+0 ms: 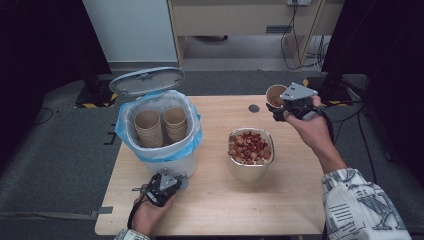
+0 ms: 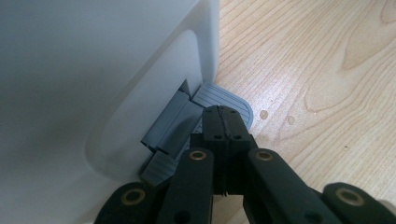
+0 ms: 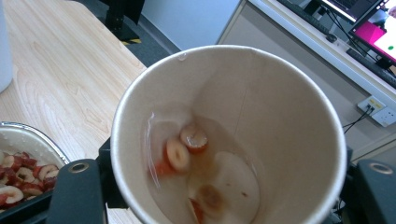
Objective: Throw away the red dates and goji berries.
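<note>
Keep the closed left hand-held gripper [image 2: 223, 122] pressing the bin pedal [image 2: 224, 100]; carry the cup [image 3: 229, 135], gripped by the right hand-held gripper [image 1: 278, 111], upright over the open bin [image 1: 159, 125].

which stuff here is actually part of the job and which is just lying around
In use:
- paper cup with liquid and red slices, held in the right claw
- white bin, lid up, cup stacks inside
- grey pedal under the shut left claw
- metal bowl of red slices

Lying about:
- dark disc on the table
- cables on the floor
</note>
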`<state>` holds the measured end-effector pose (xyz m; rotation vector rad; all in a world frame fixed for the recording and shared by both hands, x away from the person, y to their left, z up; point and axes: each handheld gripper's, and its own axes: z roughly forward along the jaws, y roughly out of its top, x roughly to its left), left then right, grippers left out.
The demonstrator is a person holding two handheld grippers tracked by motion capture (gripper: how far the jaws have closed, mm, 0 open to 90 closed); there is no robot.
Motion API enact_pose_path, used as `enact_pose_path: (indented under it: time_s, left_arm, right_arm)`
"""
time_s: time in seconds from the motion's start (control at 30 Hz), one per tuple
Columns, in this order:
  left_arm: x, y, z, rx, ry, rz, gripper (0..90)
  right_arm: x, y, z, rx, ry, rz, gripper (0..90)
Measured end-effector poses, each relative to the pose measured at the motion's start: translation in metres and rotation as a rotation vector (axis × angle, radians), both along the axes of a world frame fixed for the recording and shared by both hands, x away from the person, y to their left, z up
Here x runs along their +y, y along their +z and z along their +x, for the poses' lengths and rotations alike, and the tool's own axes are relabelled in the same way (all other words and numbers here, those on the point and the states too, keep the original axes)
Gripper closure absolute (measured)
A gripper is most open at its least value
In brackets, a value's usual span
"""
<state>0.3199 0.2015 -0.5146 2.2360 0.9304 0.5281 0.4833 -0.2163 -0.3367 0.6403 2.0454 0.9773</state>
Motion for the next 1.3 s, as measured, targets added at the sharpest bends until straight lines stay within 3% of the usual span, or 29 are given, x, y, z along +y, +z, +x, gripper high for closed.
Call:
enact_pose_path:
  time_s: [0.63,1.17,1.3]
  left_arm:
    - [0.0,0.0,0.0,0.001,0.0,0.0,90.0]
    - [0.0,0.0,0.0,0.001,0.0,0.0,90.0]
    - [0.0,0.0,0.0,0.001,0.0,-0.002,90.0]
  right_arm:
    - [0.01,0.0,-0.005,-0.022,0.03,-0.035,28.4]
    - [0.01,0.002,-0.012,-0.13,0.085,-0.137,28.1]
    - [0.01,0.008,-0.012,-0.144,0.079,-0.132,28.1]
